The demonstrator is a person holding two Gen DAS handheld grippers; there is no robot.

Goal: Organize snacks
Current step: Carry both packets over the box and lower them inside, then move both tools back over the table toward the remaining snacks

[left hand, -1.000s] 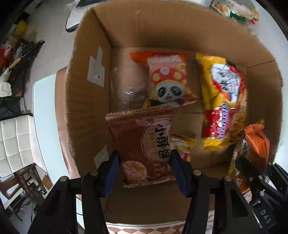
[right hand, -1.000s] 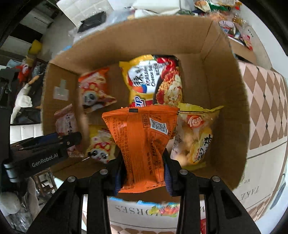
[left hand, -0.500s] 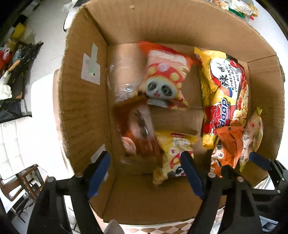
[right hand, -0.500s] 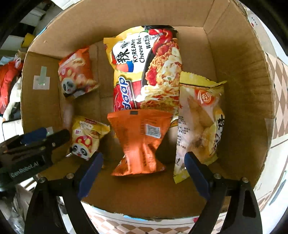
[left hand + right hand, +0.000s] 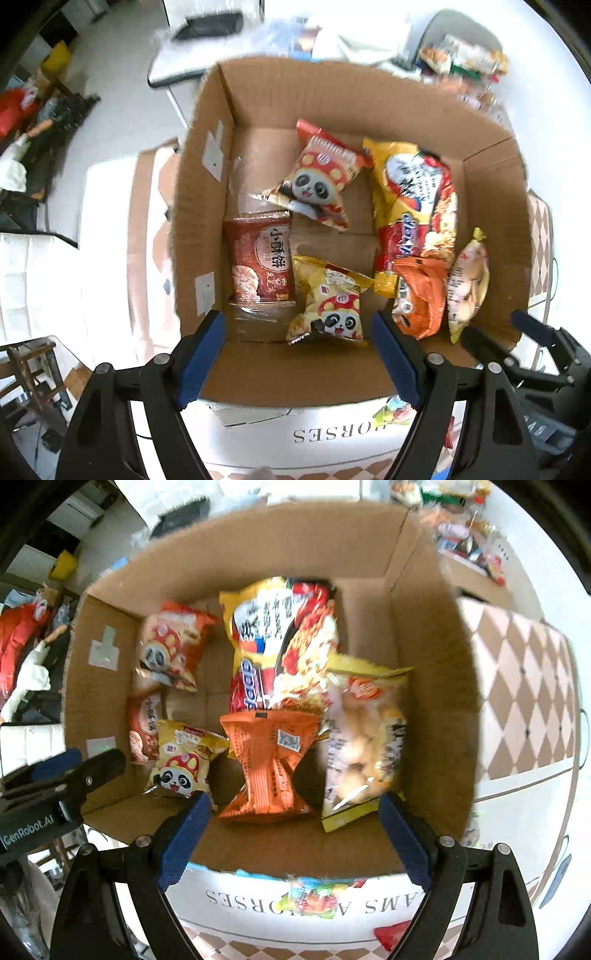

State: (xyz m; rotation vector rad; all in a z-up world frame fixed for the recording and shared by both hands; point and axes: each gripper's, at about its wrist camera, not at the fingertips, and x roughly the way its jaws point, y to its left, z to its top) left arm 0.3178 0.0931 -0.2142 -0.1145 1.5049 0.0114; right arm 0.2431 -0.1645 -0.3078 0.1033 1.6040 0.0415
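Grippers (image 5: 297, 341) (image 5: 295, 825) both released, empty, brown packet (image 5: 260, 267) and orange packet (image 5: 271, 766) below in box (image 5: 295, 376)

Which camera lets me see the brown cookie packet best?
The left wrist view. There the brown cookie packet lies flat in the cardboard box, its whole front showing. In the right wrist view only a strip of it peeks out beside the yellow panda bag.

In the cardboard box (image 5: 207, 236), the biscuit packet (image 5: 260, 267) lies at the near left against the left wall. The panda bag (image 5: 330, 304) lies just right of it, and a second panda bag (image 5: 316, 181) sits farther back. The noodle packet (image 5: 415, 210) runs along the right, its near end overlapped by the crimped pouch (image 5: 421, 299). The puff bag (image 5: 467, 284) lies rightmost.
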